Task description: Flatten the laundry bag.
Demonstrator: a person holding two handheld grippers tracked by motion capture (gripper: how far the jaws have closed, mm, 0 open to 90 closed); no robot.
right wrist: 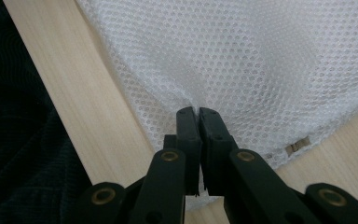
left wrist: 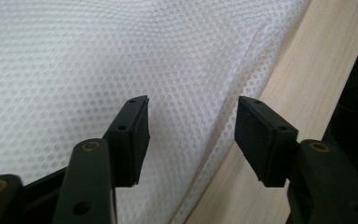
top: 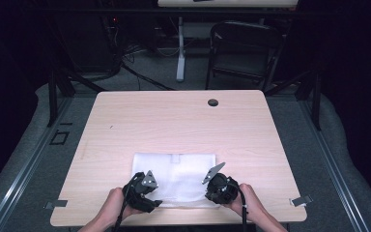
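While the right hand-held gripper [right wrist: 199, 116] has its jaws pressed together on the near edge of the mesh [right wrist: 242, 60], pinching a small pucker of it, the left hand-held gripper [left wrist: 191, 123] stands with jaws spread and nothing between the pads; mesh lies flat beneath and beyond them, untouched as far as I can tell. No earlier state can be judged here.

Seen from above, the mesh [top: 175, 176] is a white rectangle lying on the surface [top: 183, 121], its near edge just under both grippers, left [top: 147, 191] and right [top: 217, 186], and its far edge running away from them toward the middle of the surface.

I judge it to be very light, thin and wholly limp: it will drape, fold on itself and slide easily over smooth wood. Open weave should give rubber pads decent bite, though a single layer may slip out if pulled hard. It is not fragile, yet snagging is possible. Best holds look like the near corners or hem, where the cloth seems doubled; the left jaws would need to close on the edge right of them, next to bare wood.

A small tab [right wrist: 298, 145] sits at the hem just right of the right jaws, and a flap or label [top: 175, 157] sits at the far edge. It may be a bag; whether anything is inside I cannot tell, and it lies flat. No other container is here.

Farther off, a round grommet [top: 213, 102] sits in the surface, and a chair [top: 244, 50] stands beyond.
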